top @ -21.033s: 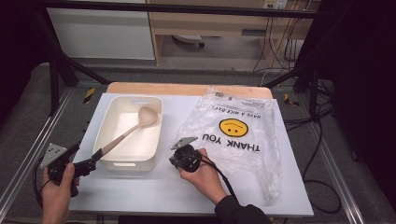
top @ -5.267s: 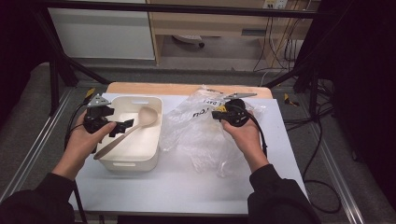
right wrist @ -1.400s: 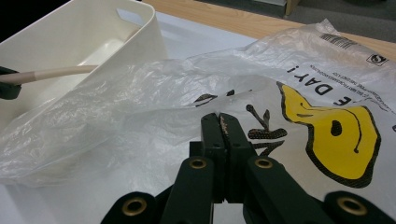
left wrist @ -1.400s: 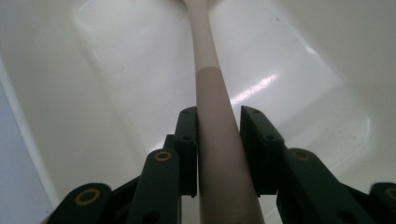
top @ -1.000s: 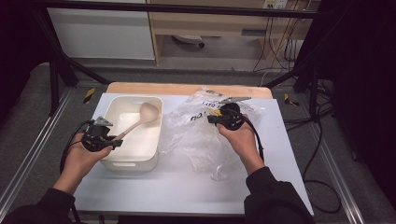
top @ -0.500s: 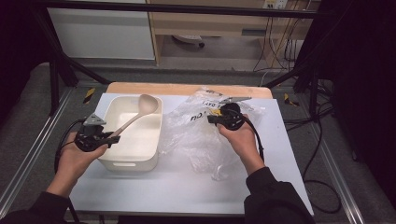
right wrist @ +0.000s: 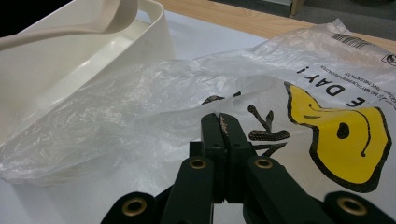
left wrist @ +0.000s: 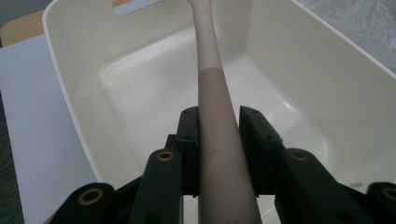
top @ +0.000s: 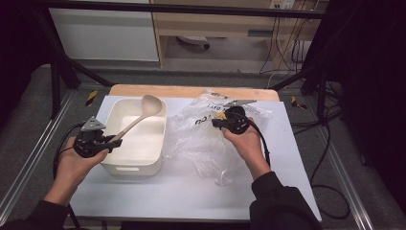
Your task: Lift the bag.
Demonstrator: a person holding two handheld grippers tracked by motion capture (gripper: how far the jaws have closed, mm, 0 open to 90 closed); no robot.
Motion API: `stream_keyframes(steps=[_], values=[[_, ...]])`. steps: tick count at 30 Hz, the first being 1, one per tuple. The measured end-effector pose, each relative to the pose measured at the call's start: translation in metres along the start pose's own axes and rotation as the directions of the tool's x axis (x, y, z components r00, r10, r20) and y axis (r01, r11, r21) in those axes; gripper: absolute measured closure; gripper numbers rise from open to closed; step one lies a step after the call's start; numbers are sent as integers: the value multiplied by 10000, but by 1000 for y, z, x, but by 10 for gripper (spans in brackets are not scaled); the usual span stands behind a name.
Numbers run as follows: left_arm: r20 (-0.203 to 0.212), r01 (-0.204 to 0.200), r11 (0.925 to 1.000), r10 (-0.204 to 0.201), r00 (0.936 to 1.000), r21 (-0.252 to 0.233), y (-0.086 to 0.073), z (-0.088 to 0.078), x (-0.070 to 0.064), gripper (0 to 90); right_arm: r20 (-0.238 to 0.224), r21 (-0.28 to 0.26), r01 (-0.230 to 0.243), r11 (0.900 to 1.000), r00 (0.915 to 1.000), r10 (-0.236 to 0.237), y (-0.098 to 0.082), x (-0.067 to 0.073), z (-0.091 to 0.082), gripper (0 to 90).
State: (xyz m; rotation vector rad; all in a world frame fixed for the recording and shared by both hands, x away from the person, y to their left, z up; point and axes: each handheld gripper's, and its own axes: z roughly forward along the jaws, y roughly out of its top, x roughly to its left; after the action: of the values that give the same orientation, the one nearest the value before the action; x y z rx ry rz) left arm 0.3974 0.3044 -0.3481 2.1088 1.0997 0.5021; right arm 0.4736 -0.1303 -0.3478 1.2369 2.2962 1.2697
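We see the left gripper [top: 114, 142] pinching the ladle [top: 136, 118] above the bin's [top: 131, 167] near-left rim, the right gripper [top: 215, 122] pressed together on the plastic bag [top: 201, 148].

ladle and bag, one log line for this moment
left tongs: shut on ladle, over bin | right tongs: shut on bag | table

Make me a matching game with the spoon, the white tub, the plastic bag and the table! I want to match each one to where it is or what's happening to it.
Things:
1. ladle
2. white tub
3. plastic bag
4. table

States:
A. pinched by the right gripper
B. carries everything else
C. handle clamped in the left gripper
D. stands on the table, under the ladle's bowl

Pairs: 1-C, 2-D, 3-A, 4-B
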Motion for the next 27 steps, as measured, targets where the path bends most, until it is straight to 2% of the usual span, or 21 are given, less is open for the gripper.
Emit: stream_keyframes(steps=[7,15,22,27], values=[[-3,-75,9999,75,10000,-95,0,-2,-2,694,-3,1,5,10000,10000,-5,0,0,0,900],[84,-117,9985,121,9999,-530,1,-13,-9,694,34,79,68,9999,10000,-68,-1,0,1,900],[272,-223,9973,243,9993,-701,2,-19,-21,694,-13,87,140,9999,9999,-140,1,0,-1,900],[504,-276,9965,316,9982,-788,2,-20,-22,694,33,192,148,9997,9999,-148,0,2,-1,900]])
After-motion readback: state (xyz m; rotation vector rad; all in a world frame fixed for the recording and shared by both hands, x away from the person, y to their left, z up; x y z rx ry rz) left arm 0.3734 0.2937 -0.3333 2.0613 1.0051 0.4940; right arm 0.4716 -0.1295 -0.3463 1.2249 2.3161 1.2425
